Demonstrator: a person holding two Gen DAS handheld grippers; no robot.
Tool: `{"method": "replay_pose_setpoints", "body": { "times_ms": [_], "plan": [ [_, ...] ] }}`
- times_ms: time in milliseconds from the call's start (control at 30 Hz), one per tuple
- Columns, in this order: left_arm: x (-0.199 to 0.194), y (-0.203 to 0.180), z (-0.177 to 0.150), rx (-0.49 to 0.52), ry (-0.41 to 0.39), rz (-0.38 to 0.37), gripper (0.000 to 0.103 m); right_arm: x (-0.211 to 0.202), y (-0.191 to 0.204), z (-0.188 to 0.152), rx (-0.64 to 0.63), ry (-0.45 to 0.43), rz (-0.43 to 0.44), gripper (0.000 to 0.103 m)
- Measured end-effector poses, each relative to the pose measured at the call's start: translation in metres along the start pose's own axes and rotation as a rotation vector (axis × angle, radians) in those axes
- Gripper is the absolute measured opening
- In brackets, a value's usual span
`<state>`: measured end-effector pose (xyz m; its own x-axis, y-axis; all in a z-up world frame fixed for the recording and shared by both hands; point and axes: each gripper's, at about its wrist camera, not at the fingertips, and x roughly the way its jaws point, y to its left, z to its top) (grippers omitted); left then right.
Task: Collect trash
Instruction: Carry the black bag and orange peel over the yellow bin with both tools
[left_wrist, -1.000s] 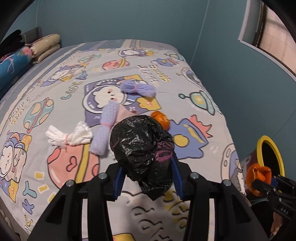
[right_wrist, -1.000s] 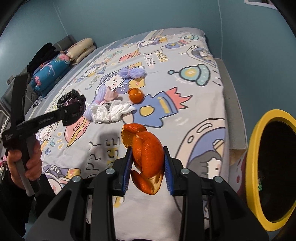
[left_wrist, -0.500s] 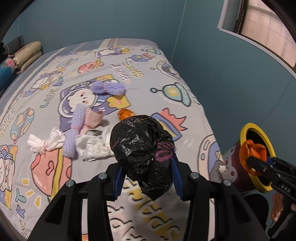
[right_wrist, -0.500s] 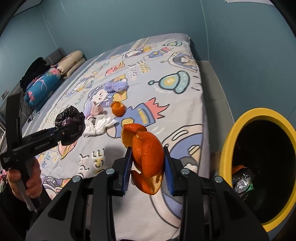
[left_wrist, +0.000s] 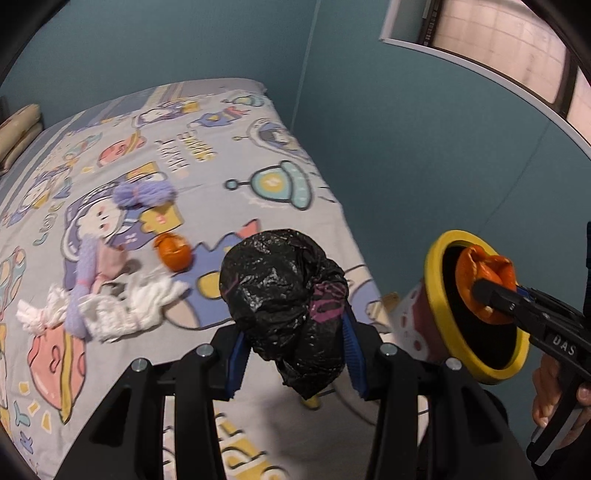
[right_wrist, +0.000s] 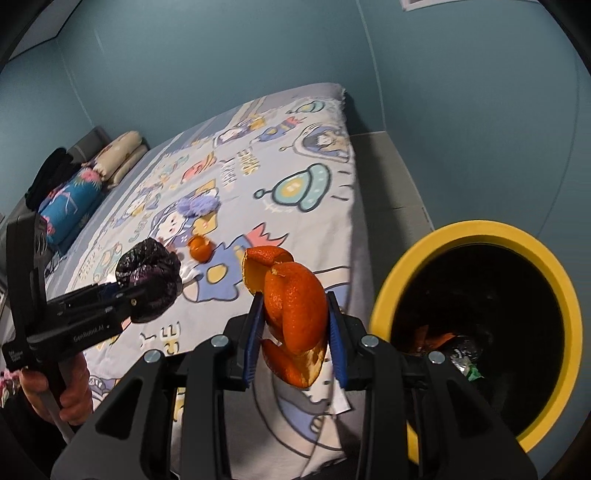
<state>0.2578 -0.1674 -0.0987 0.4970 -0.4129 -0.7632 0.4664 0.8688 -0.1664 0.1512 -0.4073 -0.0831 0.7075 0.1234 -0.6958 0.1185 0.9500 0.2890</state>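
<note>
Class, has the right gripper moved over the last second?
Yes. The right gripper, clamping orange peel, has moved toward the yellow-rimmed bin, away from the bed.

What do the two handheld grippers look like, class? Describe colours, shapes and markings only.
Both are matte black plastic. The left gripper and right gripper each have angular forked frames with silver bolt heads and blue ribbed pads on the fingers. White lettering marks their sides: "DAS" on the right, "GenRobot.AI" on the left. Bare hands grip the handles; no cables show.
</note>
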Motion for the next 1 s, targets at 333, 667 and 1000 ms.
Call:
{"method": "replay_pose_setpoints", "body": {
  "times_ms": [333, 667, 1000],
  "plan": [
    [0.011, -0.057, 0.016, 0.069, -0.006, -0.082, 0.042, -0.029, -0.047, 0.012, 0.074, -0.068, -0.062, 0.030],
    [0.032, -0.117, 0.025, 0.126, 0.014, -0.159, 0.042, -0.048, -0.095, 0.017, 0.146, -0.103, -0.133, 0.031],
    [0.058, -0.160, 0.021, 0.182, 0.047, -0.195, 0.042, -0.042, -0.130, 0.012, 0.205, -0.086, -0.179, 0.031]
  ]
}}
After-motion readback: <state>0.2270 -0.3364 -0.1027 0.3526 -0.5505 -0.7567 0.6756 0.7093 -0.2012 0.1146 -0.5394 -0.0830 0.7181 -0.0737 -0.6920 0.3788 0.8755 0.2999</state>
